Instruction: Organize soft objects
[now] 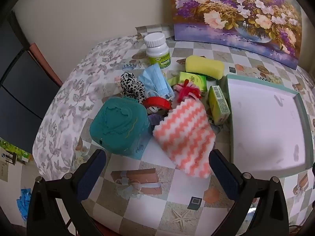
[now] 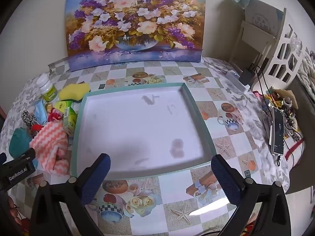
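**Soft objects wait in the pile, tray bare**

Soft objects sit heaped left of the tray, and you're above them with both grippers spread wide and nothing between the pads. Your left gripper (image 1: 157, 169) hovers over the desk (image 1: 177, 206), lined up on the pink-and-white zigzag cloth (image 1: 183, 133), the nearest soft piece. Just past it lie the red tape roll (image 1: 157, 102), teal box (image 1: 120, 125), blue face mask (image 1: 155, 82), leopard-print scrunchie (image 1: 132, 86) and yellow sponge (image 1: 204, 66), with green cartons (image 1: 218, 104) and a pill bottle (image 1: 158, 51) mixed in.

Your right gripper (image 2: 160, 177) hangs at the near edge of the white tray (image 2: 78, 106), which holds nothing.

Watch the clutter: close on the cloth carelessly and you may snag the red yarn tassel (image 1: 187, 90) or drag the tape along.

Only the left view separates the pile clearly; only the right shows the whole tray, and the left gripper's black finger beside the cloth.
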{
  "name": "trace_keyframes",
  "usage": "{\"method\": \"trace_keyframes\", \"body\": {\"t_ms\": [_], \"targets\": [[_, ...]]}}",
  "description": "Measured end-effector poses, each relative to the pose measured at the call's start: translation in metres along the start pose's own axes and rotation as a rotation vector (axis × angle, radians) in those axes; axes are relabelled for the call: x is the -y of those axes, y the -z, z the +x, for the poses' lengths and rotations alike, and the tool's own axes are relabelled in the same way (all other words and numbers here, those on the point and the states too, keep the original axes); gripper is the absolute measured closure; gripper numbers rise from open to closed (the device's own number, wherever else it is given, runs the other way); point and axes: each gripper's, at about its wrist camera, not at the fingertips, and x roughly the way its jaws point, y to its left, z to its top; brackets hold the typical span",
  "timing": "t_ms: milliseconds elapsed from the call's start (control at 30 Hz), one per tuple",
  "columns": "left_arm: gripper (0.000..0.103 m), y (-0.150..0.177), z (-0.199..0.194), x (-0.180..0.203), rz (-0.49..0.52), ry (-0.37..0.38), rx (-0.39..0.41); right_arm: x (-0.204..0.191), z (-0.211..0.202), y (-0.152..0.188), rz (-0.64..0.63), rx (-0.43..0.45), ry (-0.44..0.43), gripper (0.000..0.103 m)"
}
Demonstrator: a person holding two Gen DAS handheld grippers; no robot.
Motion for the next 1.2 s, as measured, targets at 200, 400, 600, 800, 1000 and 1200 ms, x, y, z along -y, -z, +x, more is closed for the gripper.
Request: {"method": "trace_keyframes", "body": {"t_ms": [200,400,600,800,1000,1200], "targets": [[0.0,0.003,0.004,0.0,-0.002,0.011,-0.02,0.0,0.001,0.0,0.002,0.0,0.002,0.0],[0.0,0.0,0.005,-0.001,-0.006,0.014,-0.035,-0.001,0.001,-0.005,0.003,-0.008,-0.004,0.0],[0.0,0.0,0.004,-0.001,-0.004,0.019,-0.036,-0.002,0.003,0.002,-0.001,-0.011,-0.005,0.0],[0.0,0.0,0.005,0.0,-0.003,0.018,-0.037,-0.007,0.008,0.004,-0.014,-0.039,-0.013,0.0],[0.0,0.0,0.005,0.0,-0.003,0.018,-0.037,-0.013,0.014,0.005,-0.021,-0.065,-0.026,0.0],[0.0,0.001,0.006,0.0,-0.004,0.018,-0.043,-0.02,0.021,0.007,-0.033,-0.09,-0.047,0.0]]}}
